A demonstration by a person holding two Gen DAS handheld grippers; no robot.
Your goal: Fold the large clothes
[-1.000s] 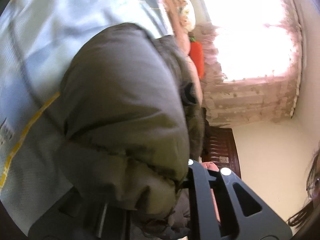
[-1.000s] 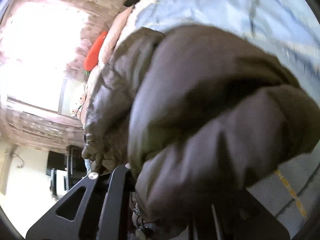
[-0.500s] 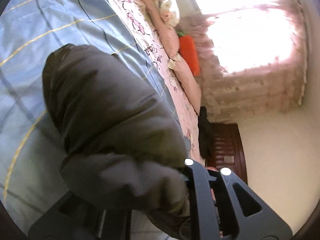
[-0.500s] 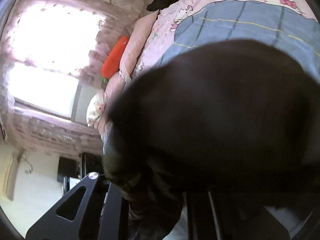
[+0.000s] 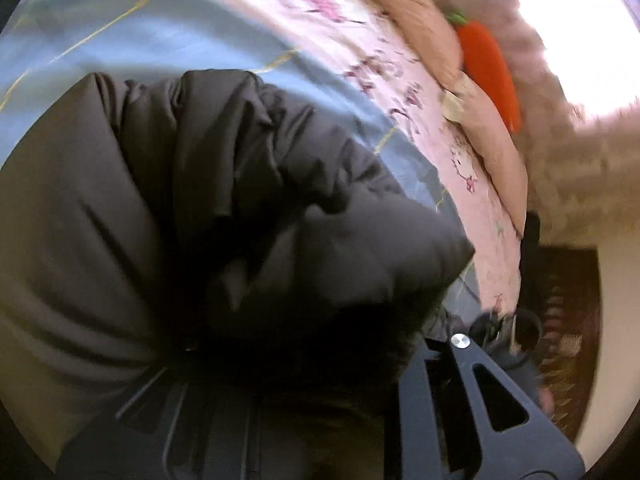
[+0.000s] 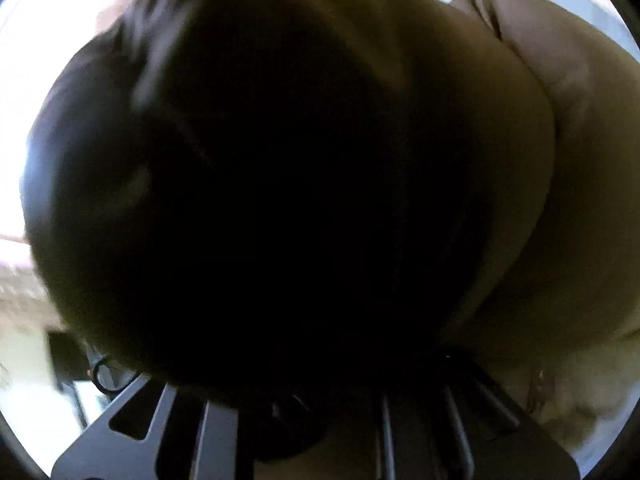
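Dark olive padding fills both wrist views. The left gripper (image 5: 320, 380) has the puffy jacket (image 5: 224, 216) bunched over its fingers; its jaws have just been opening a little, the fabric lies between them, and whether the pads still press on it I cannot tell. Over on the right gripper (image 6: 312, 392), jaws clamped tight, and the jacket (image 6: 280, 168) billows straight over the lens, blotting out nearly everything.

So the garment hangs ahead of and over both claws, carried above the blue checked bedspread (image 5: 132, 28). In the left view its bulk runs from the near left toward the gripper's far finger, with one corner poking right. Neither hand is clearly nearer; both sit at its edge.

Farther out: pink printed bedding (image 5: 404, 92), then an orange carrot plush (image 5: 490, 72) by the bright window at the far right.

My read: the fold lands on that blue cloth next.
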